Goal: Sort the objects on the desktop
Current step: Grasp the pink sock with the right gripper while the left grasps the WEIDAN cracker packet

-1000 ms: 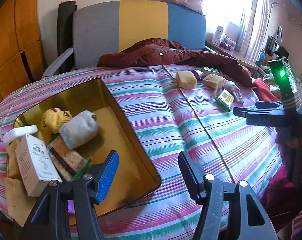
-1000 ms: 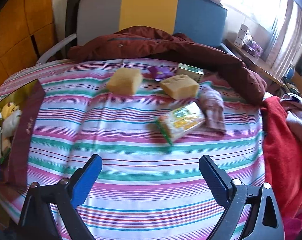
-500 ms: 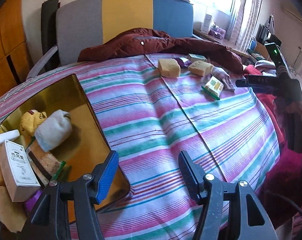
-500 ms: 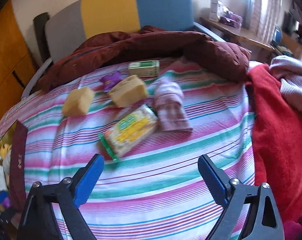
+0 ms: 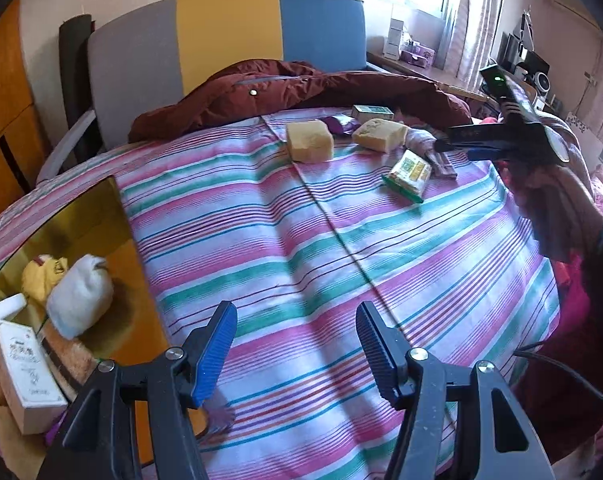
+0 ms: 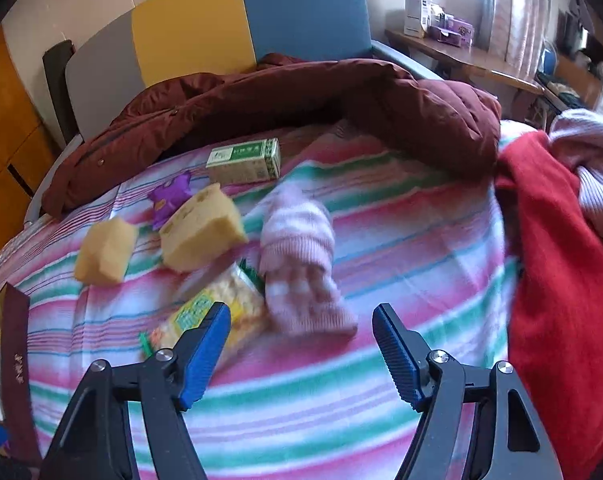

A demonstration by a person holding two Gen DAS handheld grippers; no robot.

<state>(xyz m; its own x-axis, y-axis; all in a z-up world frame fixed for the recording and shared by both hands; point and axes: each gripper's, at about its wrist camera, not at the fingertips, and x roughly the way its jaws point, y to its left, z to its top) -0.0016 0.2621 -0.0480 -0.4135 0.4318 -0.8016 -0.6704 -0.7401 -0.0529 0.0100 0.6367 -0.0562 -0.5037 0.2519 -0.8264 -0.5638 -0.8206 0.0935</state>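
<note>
Left hand-held gripper (image 5: 295, 354) hangs released and empty over the striped bedspread (image 5: 301, 240), beside the gold open box (image 5: 81, 216) of sorted things. Right hand-held gripper (image 6: 301, 350), jaws closing on nothing, is nearer the pink striped knitted sock (image 6: 301, 264), which lies just ahead, long axis running away from it.

Blurred by motion: pink sock (image 6: 301, 264) and snack packet (image 6: 209, 312) at center; gold box (image 5: 81, 264) cut off at nine o'clock.

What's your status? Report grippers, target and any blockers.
Left gripper open, empty, beside the gold box. Right gripper closing, nothing gripped, nearing the pink sock. Snack packet touches the sock.
</note>
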